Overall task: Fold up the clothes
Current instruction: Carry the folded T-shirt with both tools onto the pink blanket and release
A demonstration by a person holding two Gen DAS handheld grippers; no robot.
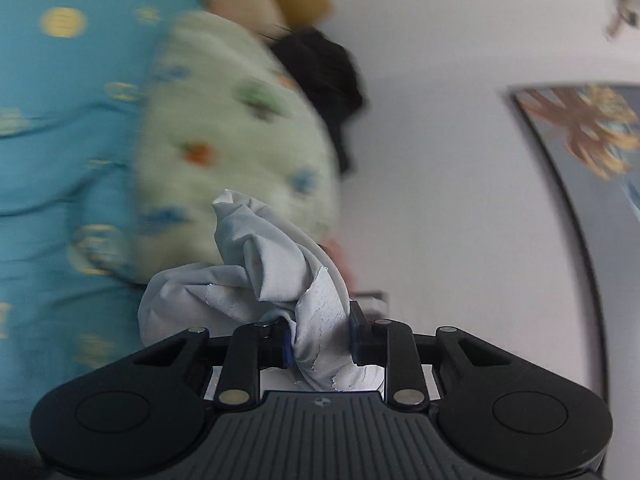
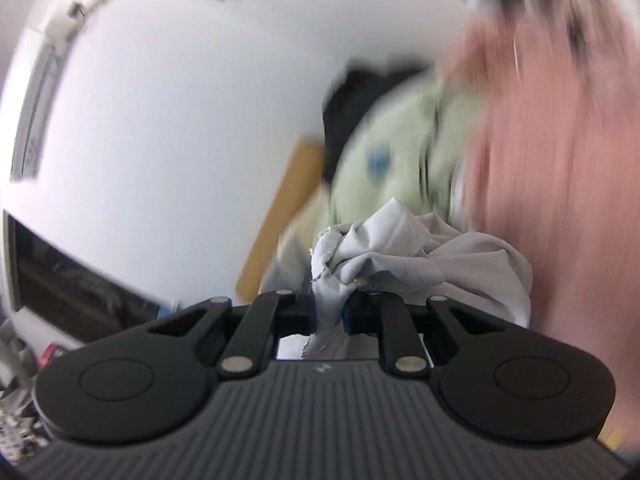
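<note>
The left hand-held gripper [image 1: 320, 334] is clamped on a bunched fold of the pale grey garment [image 1: 256, 280], jaws nearly together. The right hand-held gripper [image 2: 329, 308] pinches another twisted bunch of the same garment [image 2: 400, 256], jaws close. Blurred green patterned cloth [image 1: 236, 140] lies behind.

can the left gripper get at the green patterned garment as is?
Probably not: the left gripper is shut on bunched pale grey cloth, which sits between its fingers and the green patterned garment behind. It would likely need to release first.
</note>
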